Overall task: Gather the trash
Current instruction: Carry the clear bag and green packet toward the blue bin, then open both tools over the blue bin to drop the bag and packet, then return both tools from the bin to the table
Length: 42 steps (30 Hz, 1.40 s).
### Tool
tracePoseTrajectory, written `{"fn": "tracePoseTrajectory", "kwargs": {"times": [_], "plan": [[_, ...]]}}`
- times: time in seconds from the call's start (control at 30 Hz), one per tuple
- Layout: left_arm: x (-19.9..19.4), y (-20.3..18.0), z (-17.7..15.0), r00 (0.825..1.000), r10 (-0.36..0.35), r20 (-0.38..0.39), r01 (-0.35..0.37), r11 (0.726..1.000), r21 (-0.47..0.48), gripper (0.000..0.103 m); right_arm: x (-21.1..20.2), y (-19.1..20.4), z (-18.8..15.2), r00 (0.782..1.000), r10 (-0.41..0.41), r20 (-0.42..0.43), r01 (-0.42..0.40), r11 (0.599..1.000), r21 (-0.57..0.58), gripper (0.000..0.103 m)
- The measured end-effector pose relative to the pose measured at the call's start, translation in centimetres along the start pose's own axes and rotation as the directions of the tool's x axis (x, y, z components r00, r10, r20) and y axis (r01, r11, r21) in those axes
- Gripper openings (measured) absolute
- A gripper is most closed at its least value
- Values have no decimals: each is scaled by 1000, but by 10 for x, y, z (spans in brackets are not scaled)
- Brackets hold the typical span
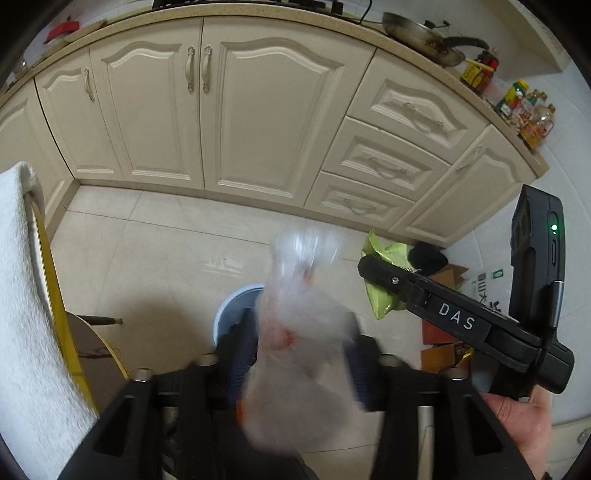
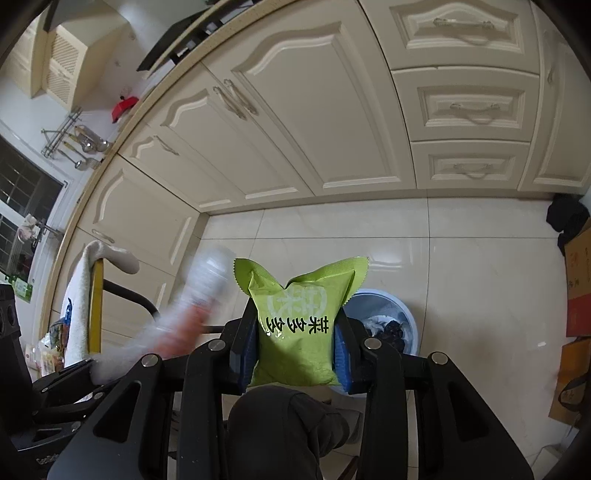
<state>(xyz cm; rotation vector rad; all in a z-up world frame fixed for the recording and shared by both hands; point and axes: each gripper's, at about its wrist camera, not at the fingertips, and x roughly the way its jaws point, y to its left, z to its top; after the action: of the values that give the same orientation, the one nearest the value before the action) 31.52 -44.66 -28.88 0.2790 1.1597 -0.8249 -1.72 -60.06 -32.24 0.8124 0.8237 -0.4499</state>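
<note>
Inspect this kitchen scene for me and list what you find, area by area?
Surface: pale tiled floor, glossy.
Job's things: blue bin partly filled; green snack packet; blurred clear plastic bottle.
Clutter: cardboard boxes; towel-draped chair.
Grippers: right tool clamps the packet just short of the bin; left tool has the bottle between its fingers, grip unclear.
Cables: short black lead on the right tool's body.
Surroundings: cream cabinets; frying pan on the counter.
</note>
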Motion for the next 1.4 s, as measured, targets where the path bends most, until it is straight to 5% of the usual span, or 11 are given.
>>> {"fn": "tracePoseTrajectory", "kwargs": {"times": [0.07,0.33,0.57,0.83,1.1,1.4], "plan": [[3,-2,-3,1000,10,10,-10,1000,-7,74,6,-3,2,1000,-3,-8,3,1000,9,54],[-23,-11,-25,991,96,91,-96,995,-12,101,11,-18,-3,1000,5,-17,-3,996,84,102],[-73,-18,-67,979,124,164,-125,992,-8,102,-3,-13,-11,999,-51,1,51,994,100,103],[-144,-4,-111,950,147,277,-144,989,-34,102,-36,26,-15,998,-23,54,21,999,42,103],[-233,23,-178,890,207,407,-182,978,-100,102,-83,112,-17,987,68,143,-52,992,-115,103],[-319,48,-266,792,324,517,-245,945,-217,102,-114,206,-37,969,174,172,-120,950,-289,103]]}}
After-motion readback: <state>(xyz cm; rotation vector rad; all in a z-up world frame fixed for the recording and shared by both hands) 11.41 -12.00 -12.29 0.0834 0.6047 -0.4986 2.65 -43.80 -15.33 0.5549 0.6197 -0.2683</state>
